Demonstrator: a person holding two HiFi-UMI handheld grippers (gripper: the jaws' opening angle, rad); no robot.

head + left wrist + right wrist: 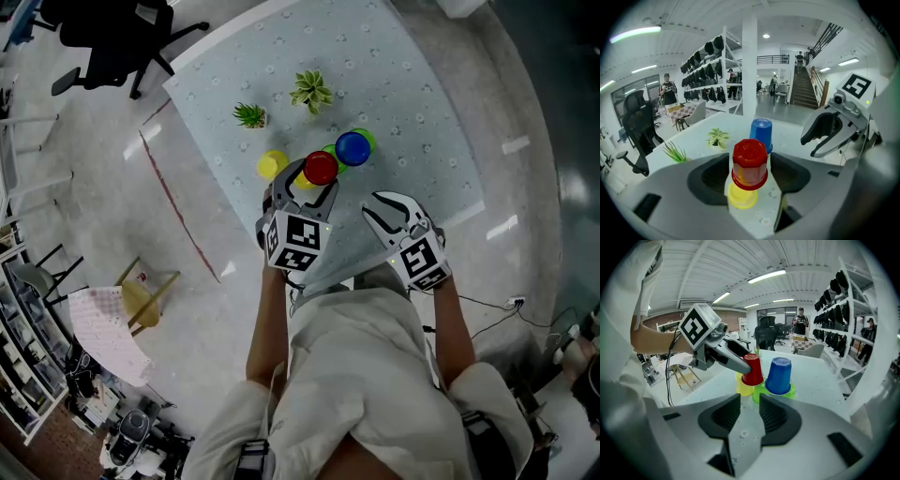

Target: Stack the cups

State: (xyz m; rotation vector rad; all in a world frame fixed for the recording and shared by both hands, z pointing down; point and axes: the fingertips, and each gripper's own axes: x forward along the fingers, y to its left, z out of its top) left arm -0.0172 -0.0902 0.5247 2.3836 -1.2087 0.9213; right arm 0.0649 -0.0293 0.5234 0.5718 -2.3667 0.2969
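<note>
An upturned red cup (749,161) sits over a yellow cup (740,198) on the pale table (412,103). My left gripper (750,171) stands open around the red cup, with a thin gap on each side. From the head view the same gripper (311,184) brackets the red cup (321,167). Just behind it, a blue cup (352,147) sits upturned over a green cup (783,391). My right gripper (392,202) hovers near the table's front edge, right of the cups. Its jaws stand a little apart with nothing between them, as the right gripper view (749,411) shows.
Another yellow cup (272,164) stands alone left of the red one. Two small potted plants (250,115) (311,90) sit further back on the table. A black office chair (103,42) and a wooden stool (141,295) stand on the floor to the left.
</note>
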